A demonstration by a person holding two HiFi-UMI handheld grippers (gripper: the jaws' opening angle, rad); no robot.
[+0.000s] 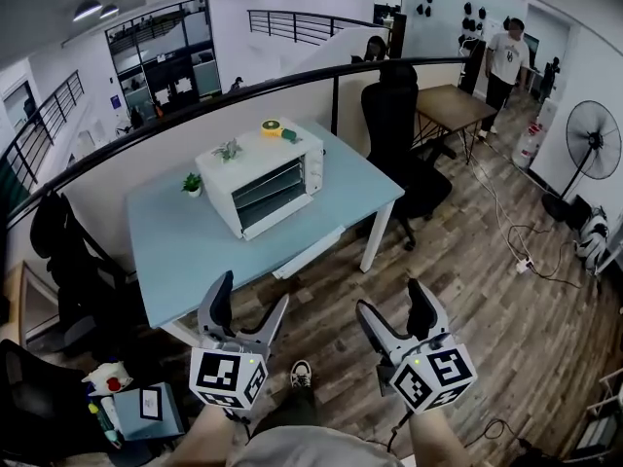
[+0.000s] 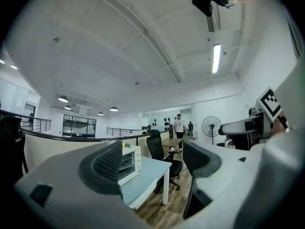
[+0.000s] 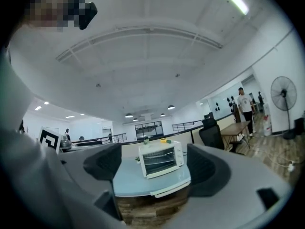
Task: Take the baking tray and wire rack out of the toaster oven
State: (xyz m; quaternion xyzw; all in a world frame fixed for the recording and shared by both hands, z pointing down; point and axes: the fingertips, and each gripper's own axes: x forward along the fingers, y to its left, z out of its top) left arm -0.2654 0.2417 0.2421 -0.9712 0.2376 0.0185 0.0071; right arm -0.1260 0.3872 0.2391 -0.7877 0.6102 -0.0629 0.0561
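Apparently shut, the white toaster oven [image 1: 263, 178] stands on a pale-blue table [image 1: 175, 251].

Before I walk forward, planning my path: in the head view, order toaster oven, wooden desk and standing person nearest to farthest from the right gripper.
1. Toaster oven, ahead left.
2. Wooden desk, farther right.
3. Standing person, beyond the desk.

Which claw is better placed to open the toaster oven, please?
Probably the right claw: open, its view frames the toaster oven squarely between its jaws; the left claw sees it half-hidden behind one jaw.
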